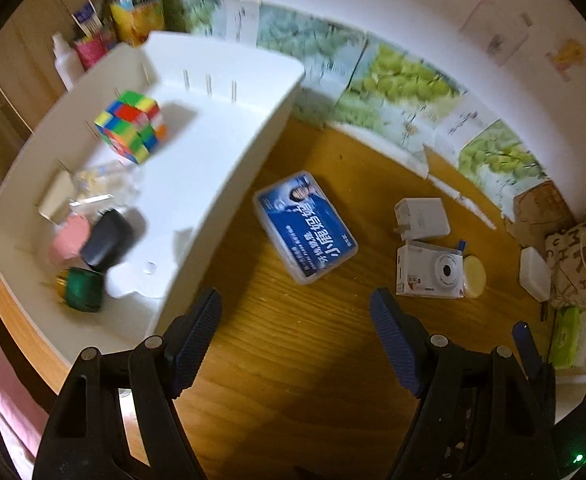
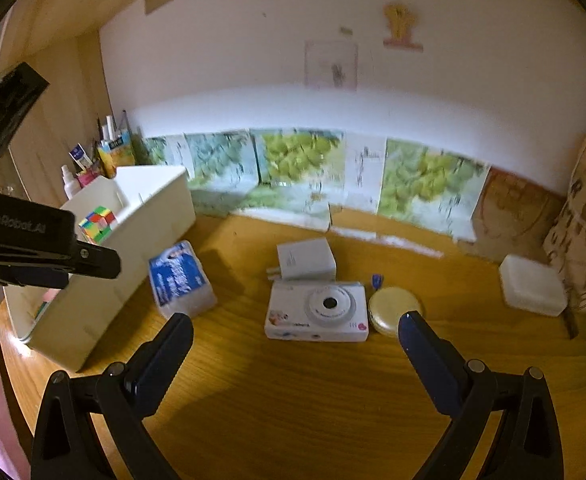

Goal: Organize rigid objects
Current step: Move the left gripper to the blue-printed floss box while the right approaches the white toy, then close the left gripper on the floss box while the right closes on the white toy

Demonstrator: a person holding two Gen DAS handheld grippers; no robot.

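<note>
Hovering over the worktop (image 2: 293,400), both tongs were open and empty.
The left tongs (image 1: 295,316) hung near the blue box (image 1: 305,226); the camera (image 2: 317,312) lay before the right tongs (image 2: 295,340), the cube (image 1: 131,126) probably inside the white bin (image 1: 221,184).

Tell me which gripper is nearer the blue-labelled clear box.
Left. The left gripper hovers open just short of the blue-labelled clear box; the right gripper faces the white camera, with the box off to its left.
</note>
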